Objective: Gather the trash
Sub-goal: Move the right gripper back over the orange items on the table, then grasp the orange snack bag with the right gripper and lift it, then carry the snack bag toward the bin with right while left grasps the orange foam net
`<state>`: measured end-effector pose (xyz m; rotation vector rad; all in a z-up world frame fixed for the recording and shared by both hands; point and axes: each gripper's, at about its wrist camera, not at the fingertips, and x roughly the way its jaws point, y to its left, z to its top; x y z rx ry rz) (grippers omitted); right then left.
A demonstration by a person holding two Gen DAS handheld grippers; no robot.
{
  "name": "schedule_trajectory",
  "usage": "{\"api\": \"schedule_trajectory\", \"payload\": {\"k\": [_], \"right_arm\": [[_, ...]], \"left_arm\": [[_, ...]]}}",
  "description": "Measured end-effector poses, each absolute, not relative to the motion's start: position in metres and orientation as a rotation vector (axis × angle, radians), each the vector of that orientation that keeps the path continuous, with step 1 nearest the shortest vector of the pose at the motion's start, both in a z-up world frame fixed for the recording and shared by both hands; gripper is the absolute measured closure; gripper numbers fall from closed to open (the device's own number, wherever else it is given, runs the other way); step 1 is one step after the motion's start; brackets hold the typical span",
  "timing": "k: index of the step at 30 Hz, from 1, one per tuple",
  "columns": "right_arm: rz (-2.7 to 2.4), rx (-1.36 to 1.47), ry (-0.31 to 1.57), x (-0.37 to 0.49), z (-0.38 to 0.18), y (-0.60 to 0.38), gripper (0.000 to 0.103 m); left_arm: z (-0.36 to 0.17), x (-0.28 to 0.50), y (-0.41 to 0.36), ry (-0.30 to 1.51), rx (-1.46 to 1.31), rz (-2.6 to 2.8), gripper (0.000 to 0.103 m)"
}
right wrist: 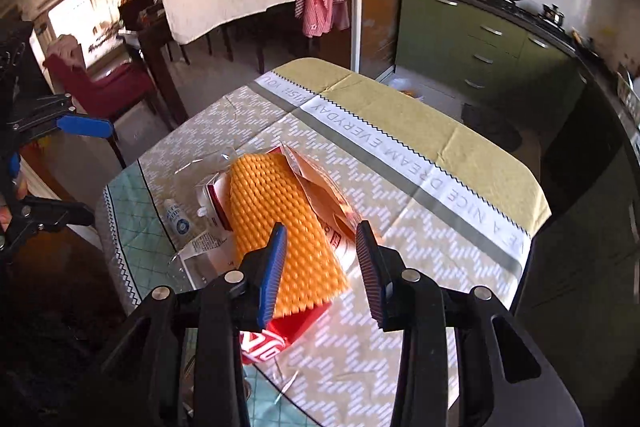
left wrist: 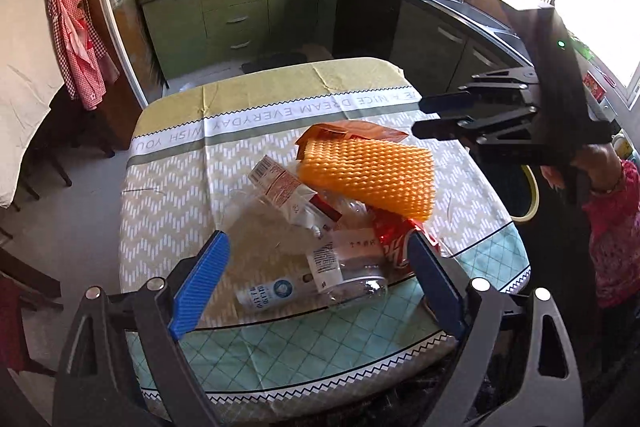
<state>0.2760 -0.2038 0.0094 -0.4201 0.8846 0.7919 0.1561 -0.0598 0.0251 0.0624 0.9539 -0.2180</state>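
Observation:
A heap of trash lies on the table [left wrist: 168, 163]: an orange foam net sleeve [left wrist: 368, 171] on top, an orange foil wrapper [left wrist: 360, 131] behind it, a red-and-white carton [left wrist: 280, 187], a clear plastic bottle [left wrist: 344, 279] and a red wrapper [left wrist: 394, 239]. My left gripper [left wrist: 318, 259] is open above the bottle, near the table's front edge. My right gripper [right wrist: 322, 251] is open just above the foam sleeve [right wrist: 276, 227], holding nothing. It shows at right in the left wrist view [left wrist: 420, 117]. The left gripper [right wrist: 86, 169] shows at left in the right wrist view.
The table [right wrist: 440, 195] has a patterned cloth with printed words. Green kitchen cabinets [left wrist: 240, 15] and a sink counter stand behind and to the right. Dark chairs [right wrist: 104, 83] stand beside the table. A red checked apron [left wrist: 76, 39] hangs by the doorway.

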Motion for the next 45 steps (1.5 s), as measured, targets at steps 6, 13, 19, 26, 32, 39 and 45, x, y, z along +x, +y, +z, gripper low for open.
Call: {"api": "schedule_trajectory", "payload": {"k": [6,13,19,26,32,39,45], "right_arm": [[0.788,-0.517,0.956,0.307,-0.017,-0.177,0.086],[0.792,-0.536,0.983,0.322,-0.031,-0.166,0.086],[0.756,-0.56,1.02,0.333,-0.054,-0.156,0.097],[0.726,-0.424,0.961,0.339,-0.032,-0.182,0.102],[0.665,-0.309,0.908,0.331,0.008,-0.231,0.102],[0.589,-0.258,0.904,0.312,0.018,-0.284,0.102],[0.579,-0.244,0.923,0.3,0.006,-0.308,0.102]], "left_arm": [[0.013,0.156,-0.046,0.968,0.05,-0.218,0.017],[0.005,0.158,-0.045,0.981,0.05,-0.231,0.017],[-0.003,0.162,-0.053,1.006,0.068,-0.238,0.017],[-0.005,0.171,-0.066,1.022,0.071,-0.254,0.017],[-0.011,0.19,-0.085,1.057,0.039,-0.281,0.017],[-0.012,0.235,-0.106,1.082,0.121,-0.224,0.008],[-0.031,0.275,-0.084,1.198,0.079,-0.194,0.007]]}}
